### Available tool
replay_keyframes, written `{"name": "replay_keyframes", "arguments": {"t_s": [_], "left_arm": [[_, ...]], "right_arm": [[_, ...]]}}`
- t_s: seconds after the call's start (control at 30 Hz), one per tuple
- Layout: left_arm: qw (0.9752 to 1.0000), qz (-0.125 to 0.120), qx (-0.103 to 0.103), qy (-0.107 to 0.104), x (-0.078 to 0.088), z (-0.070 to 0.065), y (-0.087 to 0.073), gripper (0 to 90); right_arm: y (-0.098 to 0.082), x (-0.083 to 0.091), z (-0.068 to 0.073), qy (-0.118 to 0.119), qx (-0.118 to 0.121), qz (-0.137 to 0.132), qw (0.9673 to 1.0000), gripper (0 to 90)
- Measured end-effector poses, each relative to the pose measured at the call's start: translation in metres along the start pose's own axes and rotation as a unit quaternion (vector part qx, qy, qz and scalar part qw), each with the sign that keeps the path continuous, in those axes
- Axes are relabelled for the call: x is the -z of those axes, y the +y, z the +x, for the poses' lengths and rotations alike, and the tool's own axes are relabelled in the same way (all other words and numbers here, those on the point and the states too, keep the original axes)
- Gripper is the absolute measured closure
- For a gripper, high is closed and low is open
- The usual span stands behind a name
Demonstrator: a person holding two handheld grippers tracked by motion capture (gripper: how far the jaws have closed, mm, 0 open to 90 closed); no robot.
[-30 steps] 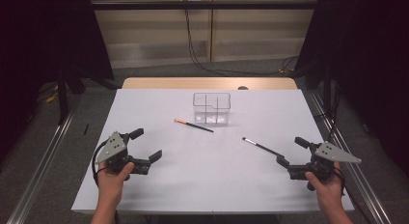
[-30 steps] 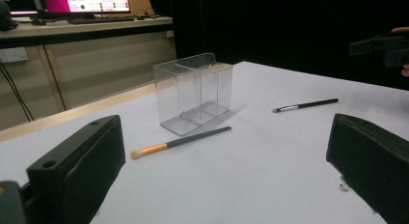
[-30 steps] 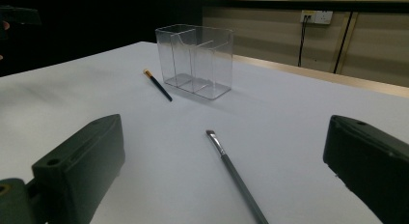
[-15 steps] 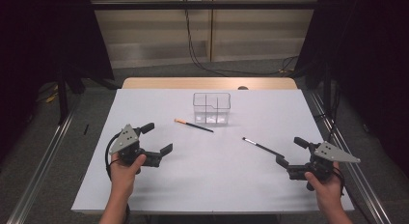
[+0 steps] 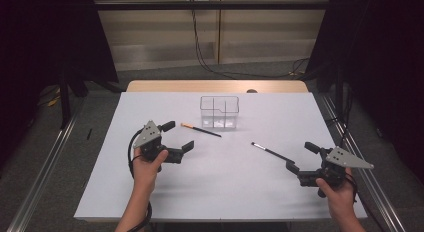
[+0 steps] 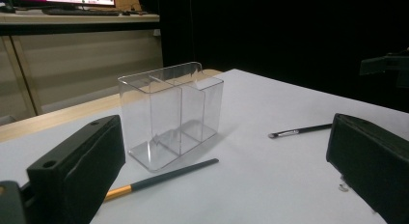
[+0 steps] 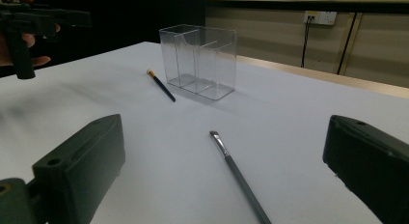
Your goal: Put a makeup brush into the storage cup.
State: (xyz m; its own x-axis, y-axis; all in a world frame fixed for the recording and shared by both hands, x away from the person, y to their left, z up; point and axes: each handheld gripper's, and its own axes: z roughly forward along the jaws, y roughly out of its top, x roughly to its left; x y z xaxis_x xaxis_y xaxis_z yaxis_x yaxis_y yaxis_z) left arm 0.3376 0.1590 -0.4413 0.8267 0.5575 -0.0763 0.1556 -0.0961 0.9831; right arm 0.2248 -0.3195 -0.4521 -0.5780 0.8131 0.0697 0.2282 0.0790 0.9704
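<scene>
A clear plastic organizer (image 5: 219, 112) with compartments stands upright at the table's far middle, also seen in the left gripper view (image 6: 171, 113) and the right gripper view (image 7: 200, 60). A dark brush with an orange end (image 5: 200, 130) (image 6: 159, 178) (image 7: 161, 86) lies just left of it. A second dark brush with a silver ferrule (image 5: 271, 152) (image 7: 238, 175) (image 6: 300, 131) lies to the right. My left gripper (image 5: 177, 136) is open, close to the orange-ended brush, holding nothing. My right gripper (image 5: 301, 157) is open just short of the second brush's handle end.
The white table top (image 5: 220, 182) has bare room in the front and middle. A wooden strip (image 5: 215, 86) runs along its far edge. Metal rails (image 5: 45, 167) flank both sides, and cables hang at the back wall.
My left gripper has moved forward and to the right, toward the orange-ended brush. The right gripper has stayed in place. Both brushes and the organizer have not moved.
</scene>
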Motion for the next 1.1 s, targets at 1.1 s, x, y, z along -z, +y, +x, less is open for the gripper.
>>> {"name": "replay_keyframes", "arguments": {"t_s": [1.1], "left_arm": [[0.9985, 0.045, 0.026, 0.020, -0.067, 0.017, -0.001, 0.0]], "right_arm": [[0.000, -0.001, 0.000, 0.005, 0.001, 0.000, 1.0000, 1.0]]}}
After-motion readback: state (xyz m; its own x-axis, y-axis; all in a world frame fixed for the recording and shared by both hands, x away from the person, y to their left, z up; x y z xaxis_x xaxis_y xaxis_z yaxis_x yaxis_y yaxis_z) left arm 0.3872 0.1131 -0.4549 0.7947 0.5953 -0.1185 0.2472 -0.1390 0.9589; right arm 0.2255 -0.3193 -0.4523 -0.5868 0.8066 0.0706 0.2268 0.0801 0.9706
